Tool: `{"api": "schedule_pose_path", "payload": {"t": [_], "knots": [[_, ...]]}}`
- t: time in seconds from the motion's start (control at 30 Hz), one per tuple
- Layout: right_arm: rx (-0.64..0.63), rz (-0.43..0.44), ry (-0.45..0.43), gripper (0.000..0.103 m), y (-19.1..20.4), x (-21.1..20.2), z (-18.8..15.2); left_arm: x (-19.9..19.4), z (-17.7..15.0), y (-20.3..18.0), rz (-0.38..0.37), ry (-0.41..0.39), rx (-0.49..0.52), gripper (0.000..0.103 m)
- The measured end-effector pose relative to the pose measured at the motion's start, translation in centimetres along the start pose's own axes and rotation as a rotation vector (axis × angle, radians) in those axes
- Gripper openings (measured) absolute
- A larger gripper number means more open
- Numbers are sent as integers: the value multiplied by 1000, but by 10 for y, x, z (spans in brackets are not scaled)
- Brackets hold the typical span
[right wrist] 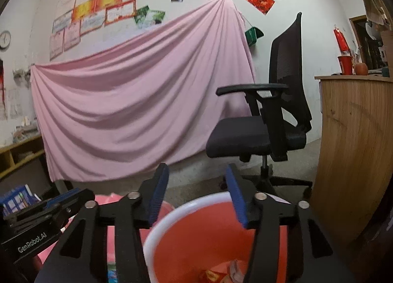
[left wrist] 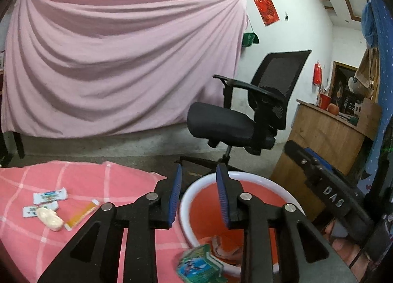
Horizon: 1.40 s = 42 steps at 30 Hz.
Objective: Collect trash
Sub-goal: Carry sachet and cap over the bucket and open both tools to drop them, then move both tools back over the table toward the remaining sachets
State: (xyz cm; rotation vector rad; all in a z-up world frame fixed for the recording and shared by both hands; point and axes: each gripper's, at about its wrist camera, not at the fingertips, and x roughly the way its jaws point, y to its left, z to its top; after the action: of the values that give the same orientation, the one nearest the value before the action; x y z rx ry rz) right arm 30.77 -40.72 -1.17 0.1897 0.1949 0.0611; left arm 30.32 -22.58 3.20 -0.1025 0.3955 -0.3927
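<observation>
From the left wrist, the left gripper (left wrist: pixel 199 194) is nearest, its fingers apart and empty above the rim of the red bin (left wrist: pixel 196 191). A blurred green wrapper (left wrist: pixel 199 265) is just below, at the bin's edge. On the checked cloth (left wrist: pixel 81 179) lie more wrappers (left wrist: pixel 50 195) and a pale shell-like piece (left wrist: pixel 50 218) — light, thin, slippery things, best pinched at a flat edge.

From the right wrist, the right gripper (right wrist: pixel 196 195) is also spread open and empty over the bin (right wrist: pixel 157 231) — some trash (right wrist: pixel 221 274) lies inside.

A round plastic basin (left wrist: pixel 245 179) is showing orange-red inside a white rim; the pink cloth (left wrist: pixel 73 184) is wearing white checks.
</observation>
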Motion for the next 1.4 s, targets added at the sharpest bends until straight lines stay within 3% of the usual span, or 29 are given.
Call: {"api": "schedule_pose_path", "payload": {"t": [0.07,0.13,0.2,0.33,0.37,0.4,0.5,1.0,1.2,1.4], "knots": [[4,4,-21,54,3,-2,3,-8,4,9,19,-12,-9,24],[11,13,-39,65,6,-4,6,-18,9,19,37,-29,-23,29],[17,27,-70,77,11,-7,9,-30,13,29,48,-58,-47,42],[23,55,-140,90,23,-16,14,-56,21,55,66,-110,-105,59],[27,62,-159,98,26,-18,15,-62,22,61,74,-122,-112,63],[30,68,-181,103,30,-21,16,-69,24,67,83,-135,-119,73],[27,94,-232,103,42,-25,18,-89,26,81,126,-175,-125,100],[-85,245,-354,103,129,-33,11,-167,5,138,378,-345,-100,101],[-134,288,-317,103,160,-19,1,-179,-9,165,447,-366,-103,101],[-194,307,-238,103,183,-2,-11,-172,-24,194,491,-314,-99,101]]}}
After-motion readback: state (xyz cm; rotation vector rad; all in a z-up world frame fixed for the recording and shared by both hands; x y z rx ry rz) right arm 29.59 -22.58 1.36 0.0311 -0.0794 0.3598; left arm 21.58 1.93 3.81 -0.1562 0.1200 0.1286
